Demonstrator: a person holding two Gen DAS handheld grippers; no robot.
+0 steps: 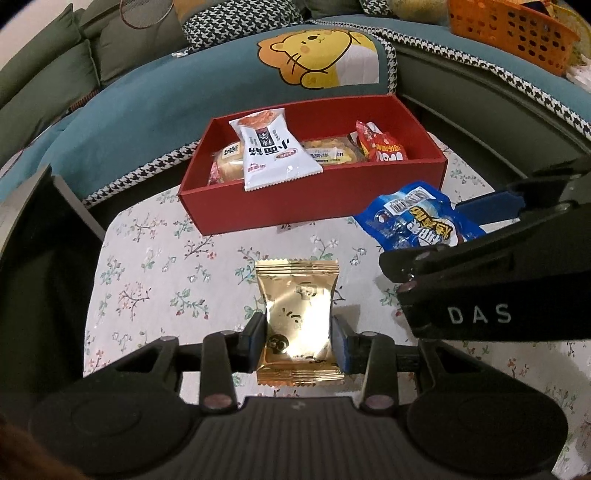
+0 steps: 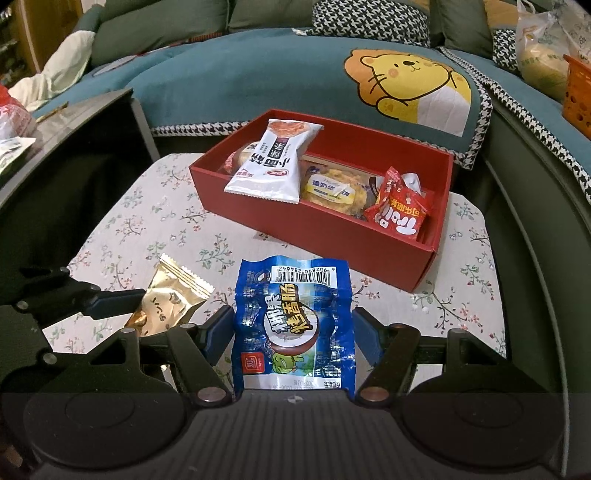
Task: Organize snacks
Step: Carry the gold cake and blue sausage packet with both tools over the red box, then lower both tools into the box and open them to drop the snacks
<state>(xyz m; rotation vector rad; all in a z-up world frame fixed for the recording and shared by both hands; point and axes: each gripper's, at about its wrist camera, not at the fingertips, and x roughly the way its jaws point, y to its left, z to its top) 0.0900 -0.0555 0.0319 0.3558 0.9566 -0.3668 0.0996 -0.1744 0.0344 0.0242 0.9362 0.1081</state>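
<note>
A gold foil snack packet [image 1: 297, 325] sits between the pads of my left gripper [image 1: 299, 332], which is shut on its sides just above the floral tablecloth [image 1: 155, 280]. My right gripper [image 2: 293, 328] is shut on a blue sausage packet [image 2: 293, 317], its pads against both edges. In the left wrist view that blue packet [image 1: 417, 216] hangs to the right, near the box. The open red box [image 1: 314, 210] lies beyond both grippers. It holds a white packet [image 1: 273, 147], wrapped yellow cakes [image 1: 332, 153] and a red packet [image 1: 380, 146]. The gold packet [image 2: 166, 306] shows left of the right gripper.
The small table has dark drops on the left and right sides. A teal sofa cover with a cartoon lion [image 1: 317, 55] is behind the box. An orange basket [image 1: 506, 29] stands at the back right. A dark side table [image 2: 74, 122] is at the left.
</note>
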